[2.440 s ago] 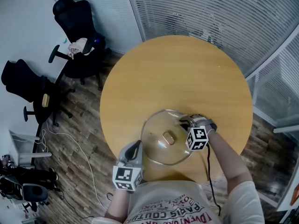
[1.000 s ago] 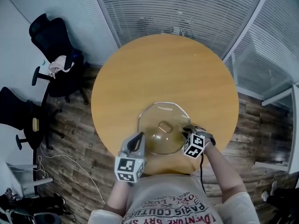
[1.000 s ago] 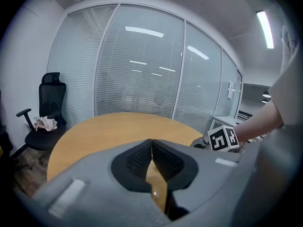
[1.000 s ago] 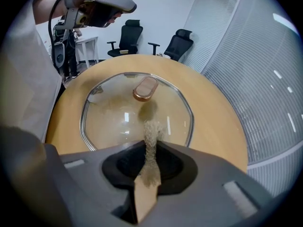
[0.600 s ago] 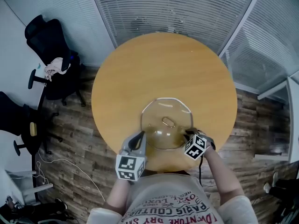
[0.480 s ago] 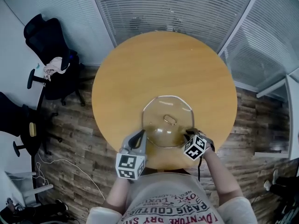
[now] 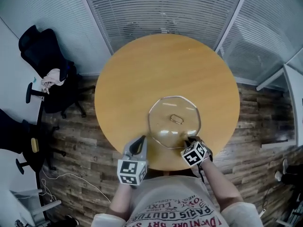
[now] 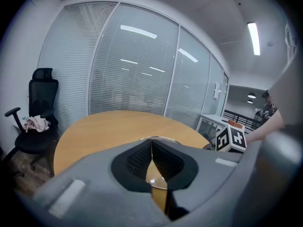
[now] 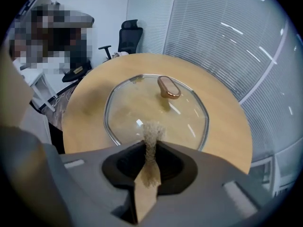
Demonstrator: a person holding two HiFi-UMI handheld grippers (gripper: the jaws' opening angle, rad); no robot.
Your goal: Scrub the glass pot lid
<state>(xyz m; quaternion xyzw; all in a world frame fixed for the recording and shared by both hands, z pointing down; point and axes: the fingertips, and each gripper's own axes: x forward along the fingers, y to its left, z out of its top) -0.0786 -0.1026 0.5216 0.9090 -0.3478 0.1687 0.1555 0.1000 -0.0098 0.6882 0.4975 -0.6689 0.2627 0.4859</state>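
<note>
Right gripper point(image 7: 185, 141) is sliding back to the near rim of the glass lid point(image 7: 163, 126).
I'm pinching a scrubber point(image 9: 151, 133); left gripper point(image 8: 152, 150) is hovering, jaws pressed together.

Round table point(image 7: 142, 70), black chair point(image 7: 39, 45) (cloth-draped)

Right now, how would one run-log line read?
clear glass pot lid: knob up on round wooden table | left gripper: shut, empty | right gripper: shut on tan fibrous scrub pad at lid's near rim

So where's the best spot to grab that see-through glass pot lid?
The coppery oval knob on top, coming straight down from above. The clear glass pot lid lies flat, rim down, on the round wooden table, so its edge probably leaves little to pinch.
</note>
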